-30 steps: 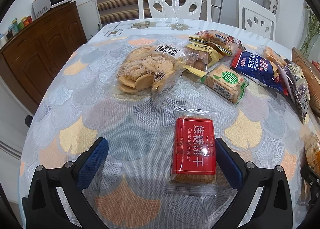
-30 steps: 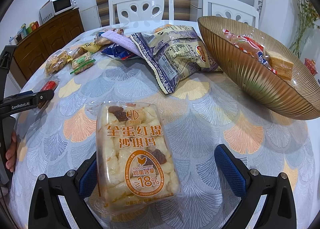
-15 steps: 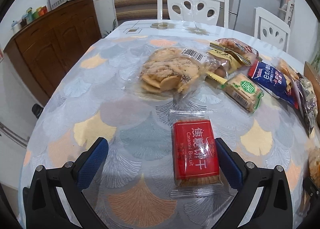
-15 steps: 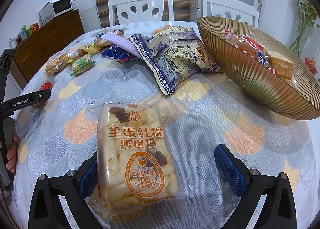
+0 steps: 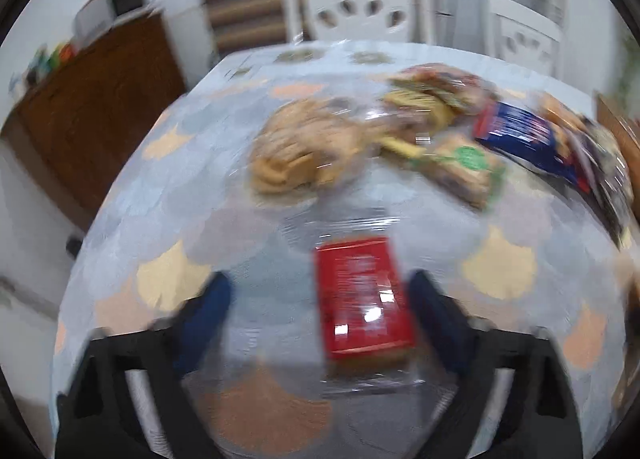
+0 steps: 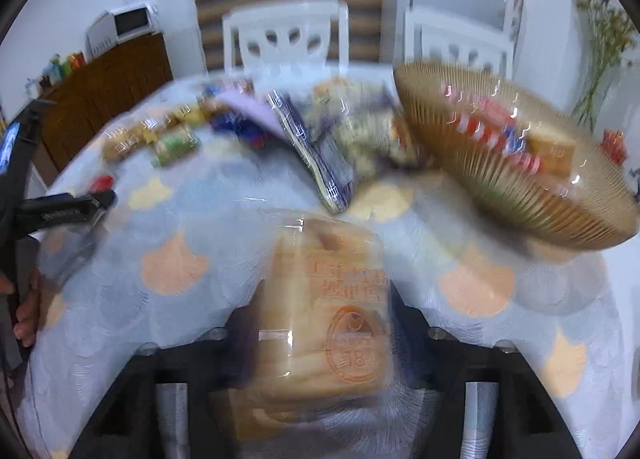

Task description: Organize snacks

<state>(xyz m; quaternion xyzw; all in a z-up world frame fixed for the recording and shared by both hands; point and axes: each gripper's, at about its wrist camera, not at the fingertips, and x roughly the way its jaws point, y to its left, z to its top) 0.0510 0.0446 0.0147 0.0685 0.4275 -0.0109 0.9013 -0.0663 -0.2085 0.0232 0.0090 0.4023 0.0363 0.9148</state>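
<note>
Both views are motion-blurred. In the left wrist view a red caramel biscuit packet (image 5: 362, 295) lies on the table between the blue pads of my left gripper (image 5: 316, 311), close to the right pad; the jaws stand partly open with a wide gap on the left side. In the right wrist view my right gripper (image 6: 324, 323) is shut on a clear pack of egg pastry (image 6: 328, 319), its pads pressed against both sides. A ribbed golden bowl (image 6: 472, 163) holding a few snacks stands at the right.
Loose snacks lie across the patterned tablecloth: a cracker bag (image 5: 304, 147), a green-labelled biscuit pack (image 5: 464, 167), a blue bag (image 5: 520, 135), a large purple-edged bag (image 6: 344, 139). White chairs (image 5: 356, 7) stand behind the table. A wooden sideboard (image 5: 88, 115) is at the left.
My right gripper has closed on the egg pastry pack. My left gripper has narrowed around the red biscuit packet. Both cameras are moving, blurring the views.
</note>
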